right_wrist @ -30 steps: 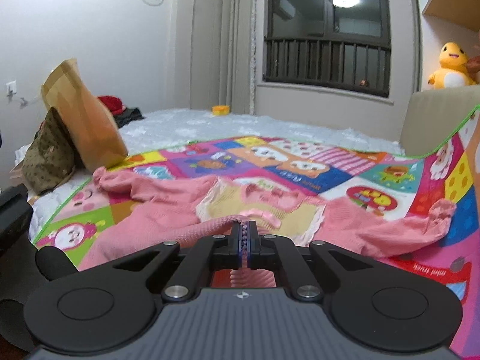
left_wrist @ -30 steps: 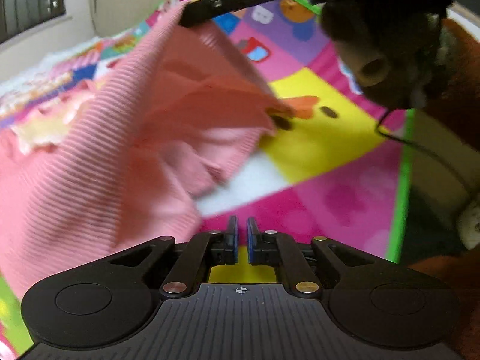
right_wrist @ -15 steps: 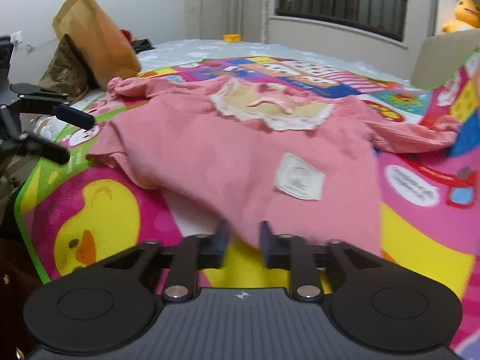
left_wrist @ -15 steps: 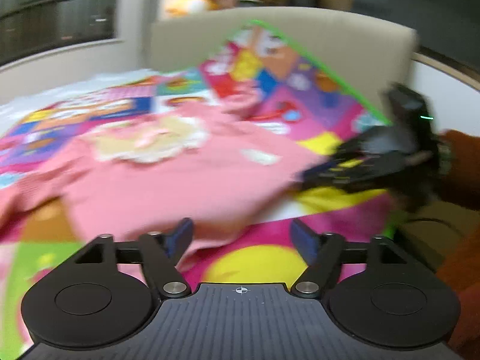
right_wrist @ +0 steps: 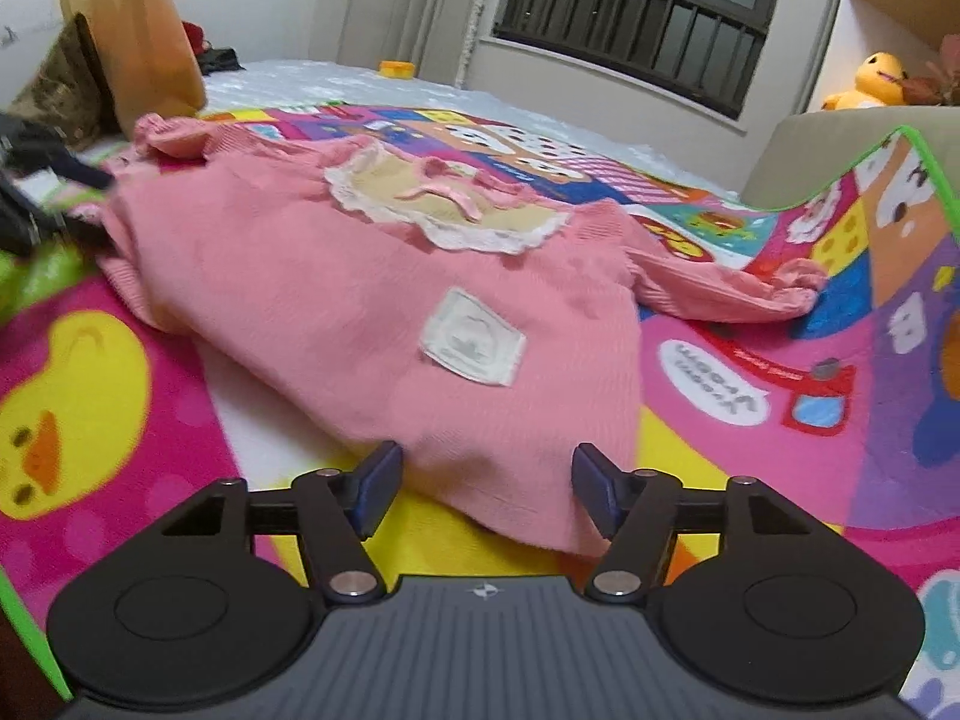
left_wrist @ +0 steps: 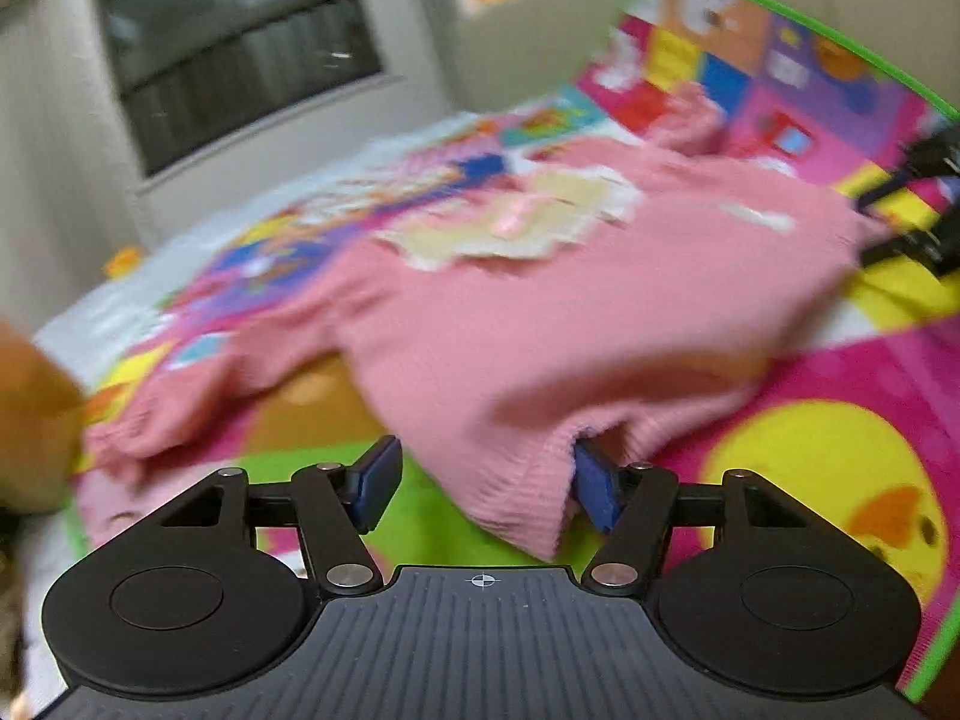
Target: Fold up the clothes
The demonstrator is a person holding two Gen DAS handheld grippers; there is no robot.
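A pink ribbed sweater (right_wrist: 360, 300) with a cream lace collar (right_wrist: 444, 204) and a white label (right_wrist: 471, 338) lies spread face up on the colourful play mat (right_wrist: 750, 396). My right gripper (right_wrist: 486, 489) is open at the sweater's near right hem corner, which lies between its blue pads. In the left wrist view the picture is blurred; the sweater (left_wrist: 540, 312) lies flat and its near left hem corner droops between the pads of my open left gripper (left_wrist: 486, 483). Both sleeves stretch outward. The right gripper (left_wrist: 900, 222) shows at that view's right edge.
A brown paper bag (right_wrist: 138, 36) and a patterned bag stand at the mat's far left. A beige padded wall (right_wrist: 840, 144) rises at the right with the mat bent up against it. A white quilt (right_wrist: 372, 84) lies beyond, under a barred window (right_wrist: 630, 18). A yellow plush toy (right_wrist: 870, 81) sits on a shelf.
Both grippers went from shut to open and released the sweater. It was lifted and hanging a second ago; it now lies flat on the mat with the hem corners between the jaws.
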